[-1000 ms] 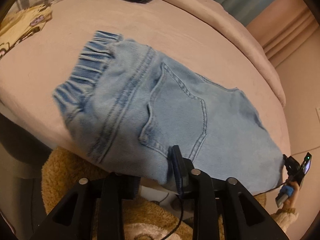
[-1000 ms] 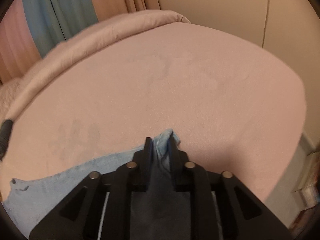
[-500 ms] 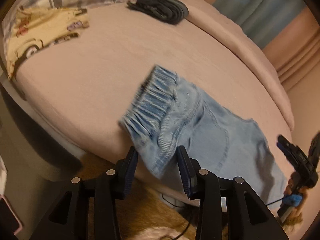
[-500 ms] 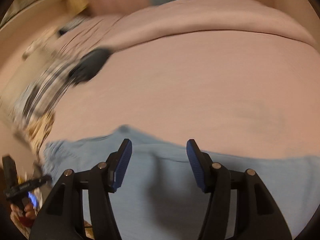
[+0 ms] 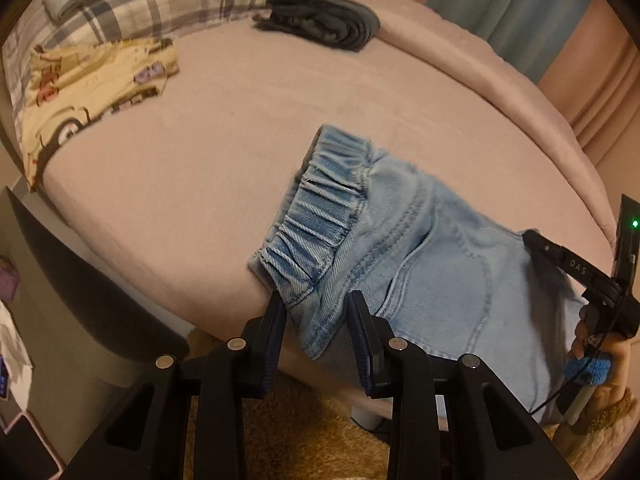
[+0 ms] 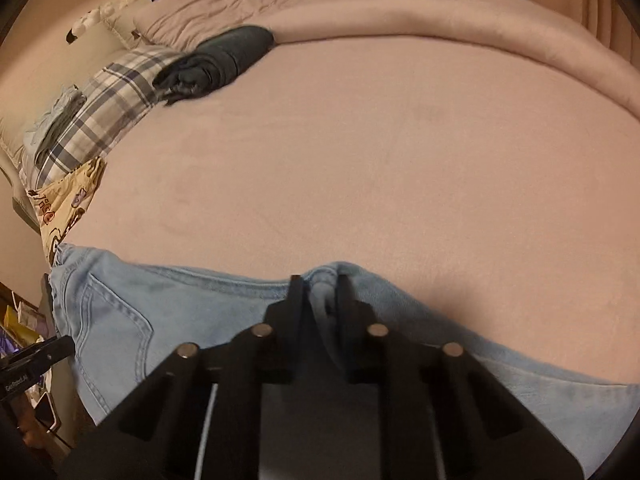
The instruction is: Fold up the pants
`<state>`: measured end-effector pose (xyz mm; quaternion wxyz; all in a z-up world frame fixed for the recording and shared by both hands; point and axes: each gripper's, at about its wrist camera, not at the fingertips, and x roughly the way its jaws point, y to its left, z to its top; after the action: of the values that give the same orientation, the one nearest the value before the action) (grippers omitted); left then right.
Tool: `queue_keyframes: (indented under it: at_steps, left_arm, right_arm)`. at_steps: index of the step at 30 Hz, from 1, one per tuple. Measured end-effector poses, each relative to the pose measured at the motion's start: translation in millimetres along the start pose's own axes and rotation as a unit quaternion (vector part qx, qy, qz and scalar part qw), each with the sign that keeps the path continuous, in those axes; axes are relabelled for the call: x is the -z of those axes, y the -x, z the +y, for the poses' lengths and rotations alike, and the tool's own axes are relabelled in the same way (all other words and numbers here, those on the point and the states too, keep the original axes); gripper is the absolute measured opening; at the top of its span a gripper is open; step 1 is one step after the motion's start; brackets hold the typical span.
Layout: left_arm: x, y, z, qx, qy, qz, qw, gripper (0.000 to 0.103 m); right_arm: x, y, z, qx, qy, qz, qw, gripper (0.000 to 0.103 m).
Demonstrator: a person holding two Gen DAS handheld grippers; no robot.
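light blue denim pants point(image 5: 404, 264) lie along the lower right of the left wrist view, on the near edge of the pink velvety bed cover point(image 5: 240, 168). they look already doubled: one back pocket faces up, the gathered elastic waistband point(image 5: 320, 208) points toward frame centre, and the legs run off to the lower right.

my left gripper point(image 5: 316, 320) sits at bottom centre, jaws part way open and closing, with the near corner of the waistband between the blue pads point(image 5: 276, 320). i see a gap on the right side, so i read this as not yet gripped.

my right gripper point(image 6: 318, 292), bottom centre of the right wrist view, is closing on a raised pinch of denim at the far edge of the pants. the cloth is bunched up between the black fingers point(image 6: 296, 292), so i call that held. the same gripper shows at the right edge of the left wrist view, in my right hand point(image 5: 608, 360).

progress, as i judge it: the lengthwise fold looks done. the crosswise fold is left, waist to hem or the reverse, then squaring the edges. nothing is lifted yet.

other items, upper left of the left wrist view: dark grey rolled garment point(image 5: 320, 20), plaid cloth point(image 5: 152, 4), yellow printed cloth point(image 5: 92, 84).
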<state>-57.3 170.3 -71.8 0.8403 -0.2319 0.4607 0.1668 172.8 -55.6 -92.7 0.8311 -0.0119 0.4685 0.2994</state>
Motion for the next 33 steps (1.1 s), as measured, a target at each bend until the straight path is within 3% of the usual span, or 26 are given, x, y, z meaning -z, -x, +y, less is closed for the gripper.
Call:
queue_keyframes:
  at_steps: [3,5,10,14,22,25,28,33]
  left_arm:
    - [-1.7,3.7,-4.0,-0.001,-0.011,-0.012,0.9999,0.031]
    - [-2.4,-10.5,1.7,-0.008,0.0,0.008,0.9999,0.032]
    - [6.9,-22.2,1.7,-0.021,-0.02,0.0,0.9996,0.037]
    - [3.6,-28.3,4.6,-0.016,-0.006,0.009,0.9998,0.038]
    - [7.3,-9.8,-4.5,-0.035,-0.013,-0.004,0.9993,0.038]
    - [8.1,13.7,-6.4,-0.02,-0.012,-0.018,0.9996,0.038]
    - [6.3,35.9,-8.9,-0.01,-0.013,-0.04,0.999,0.038]
    - [-3.1,45.0,-27.9,0.025,-0.033,-0.068,0.9969,0.038]
  right_arm:
    - [-6.0,13.7,-0.5,-0.001,-0.011,-0.021,1.0,0.012]
    - [-10.1,13.7,-4.4,0.003,-0.024,-0.026,0.999,0.01]
    - [-7.0,-18.6,0.8,0.052,-0.004,-0.001,0.999,0.011]
    - [-4.7,-21.3,3.9,0.079,0.009,-0.008,0.997,0.012]
    - [-7.0,-20.3,7.5,0.098,0.019,-0.017,0.995,0.014]
    - [-8.2,-2.1,6.7,0.088,0.01,-0.036,0.995,0.015]
    - [-7.8,19.8,5.9,0.086,0.002,-0.057,0.995,0.025]
    - [4.2,41.5,11.3,0.086,0.012,-0.05,0.995,0.029]
